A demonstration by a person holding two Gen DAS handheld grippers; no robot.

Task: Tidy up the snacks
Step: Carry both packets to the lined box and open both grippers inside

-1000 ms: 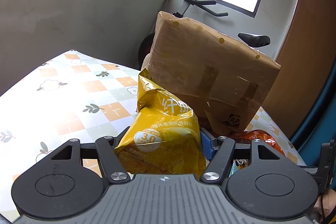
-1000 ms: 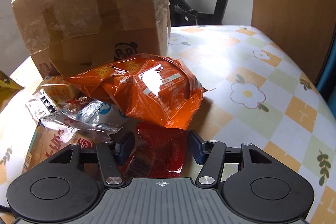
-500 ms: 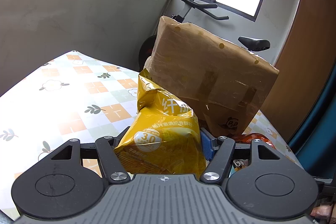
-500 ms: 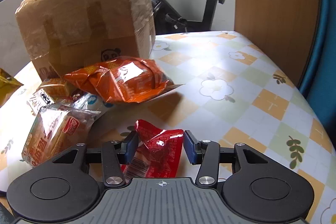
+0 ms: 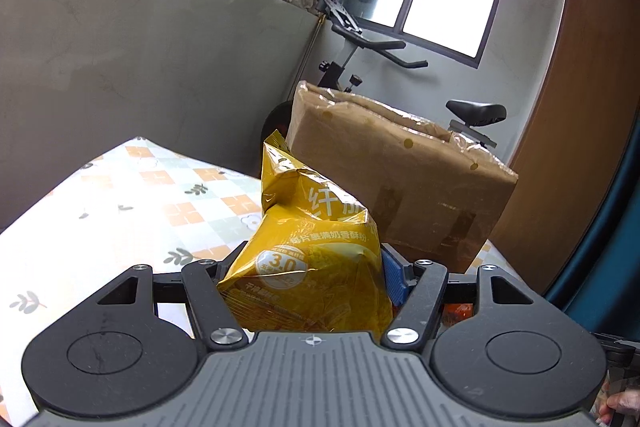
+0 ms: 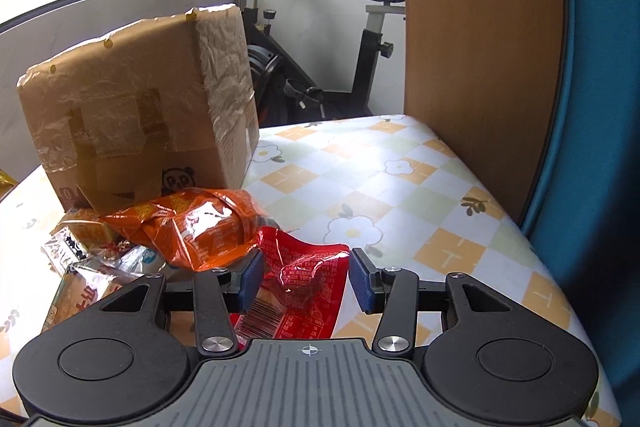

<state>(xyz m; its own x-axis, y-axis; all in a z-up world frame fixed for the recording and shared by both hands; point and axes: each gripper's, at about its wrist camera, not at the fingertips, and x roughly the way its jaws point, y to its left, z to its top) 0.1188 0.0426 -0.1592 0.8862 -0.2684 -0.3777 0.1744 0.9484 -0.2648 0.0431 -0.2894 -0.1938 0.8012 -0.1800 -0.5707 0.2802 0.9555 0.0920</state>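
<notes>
The left gripper (image 5: 310, 277) is partly open and clamped on a puffy yellow foil snack bag (image 5: 308, 267) printed with white characters; the bag fills the whole gap between the blue pads, bulging against both, and its crimped top stands up above the fingers. Beyond that bag, ahead and slightly right of the left gripper, stands a large brown cardboard box (image 5: 400, 183) wrapped in wrinkled clear tape, resting on a table covered with an orange, green and white checked flower-print cloth (image 5: 120, 211). Behind the box is a black exercise bike (image 5: 360, 43) under the windows. The right gripper (image 6: 306, 277) is closed to a moderate width on a crinkled red foil snack packet (image 6: 304, 287) with a barcode at its near end; the left pad presses the packet's edge, and the right pad sits at its other edge, though whether that pad presses it cannot be told. Just ahead and left of the right gripper lies a shiny orange snack bag (image 6: 192, 231), touching the foot of the cardboard box. Farther left are several clear-wrapped snack packs (image 6: 80, 275) in a loose pile on the cloth. To the right of the right gripper the cloth is bare up to a brown wooden panel (image 6: 480, 27).
</notes>
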